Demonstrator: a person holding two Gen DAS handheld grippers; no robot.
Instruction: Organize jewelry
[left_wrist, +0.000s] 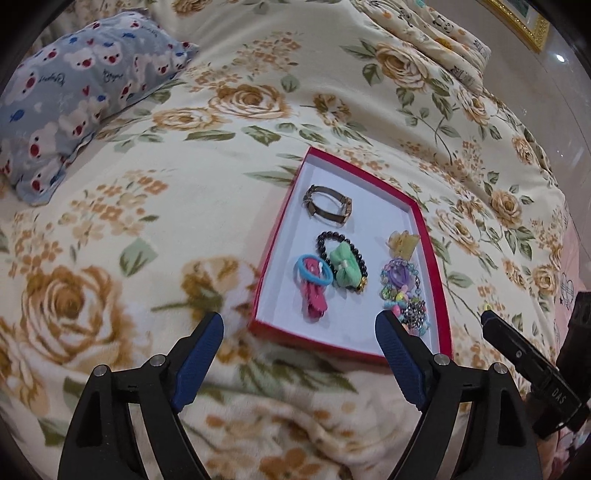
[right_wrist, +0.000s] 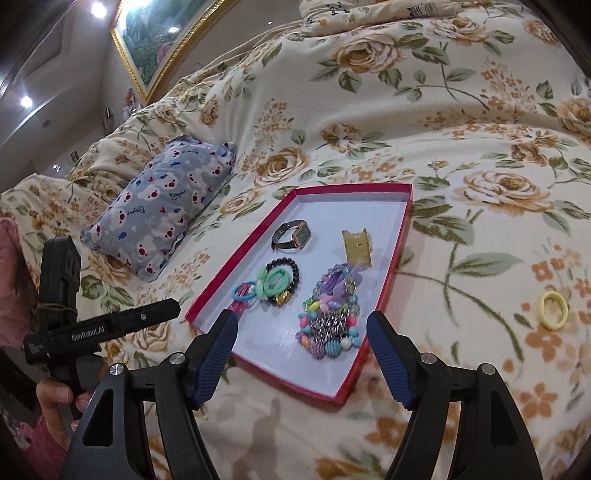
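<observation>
Two views, left wrist first. My left gripper (left_wrist: 300, 325) hangs with jaws wide and nothing between them, over the near edge of the red tray (left_wrist: 275, 236) on the floral blanket (left_wrist: 147, 206). Inside the tray lie a watch (left_wrist: 328, 205), a black bead bracelet (left_wrist: 341, 260) under a mint bow (left_wrist: 344, 268), blue and pink hair ties (left_wrist: 312, 278), and a colourful bead pile (left_wrist: 404, 293), grouped apart, presumably for sorting.

From the right wrist, my right gripper (right_wrist: 302, 330) is likewise spread wide and empty above the tray's (right_wrist: 399, 254) near end. A yellow hair tie (right_wrist: 553, 305) lies outside, right of the tray, probably next to collect.
</observation>
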